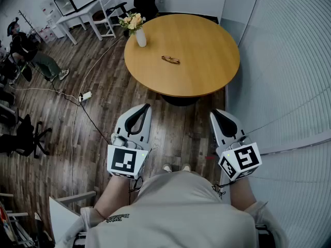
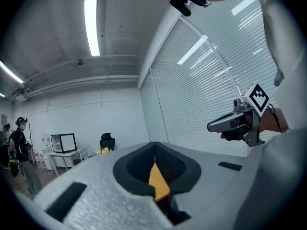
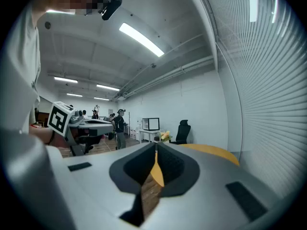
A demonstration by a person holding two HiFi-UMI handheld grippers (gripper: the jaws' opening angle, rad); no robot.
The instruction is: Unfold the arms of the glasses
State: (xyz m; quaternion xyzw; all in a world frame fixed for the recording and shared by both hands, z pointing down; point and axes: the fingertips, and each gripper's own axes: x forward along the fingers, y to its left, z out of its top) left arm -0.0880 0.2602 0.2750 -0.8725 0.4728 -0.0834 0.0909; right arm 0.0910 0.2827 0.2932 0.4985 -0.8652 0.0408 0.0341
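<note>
The folded glasses (image 1: 170, 60) lie near the middle of a round wooden table (image 1: 207, 71), well ahead of both grippers. My left gripper (image 1: 147, 106) is held over the floor short of the table's near edge, its jaws together with nothing between them. My right gripper (image 1: 213, 112) hangs level beside it, also shut and empty. In the left gripper view the closed left gripper (image 2: 154, 145) shows only a sliver of tabletop through its slit, with the right gripper (image 2: 235, 123) off to the side. In the right gripper view the right gripper (image 3: 156, 145) points at the table (image 3: 216, 152).
A white vase of flowers (image 1: 140, 35) stands at the table's left edge. A slatted blind wall (image 1: 289, 61) runs along the right. On the wooden floor lie a power strip and cable (image 1: 85, 95). A white desk (image 1: 77, 6), chairs and a person (image 1: 31, 53) are at the left.
</note>
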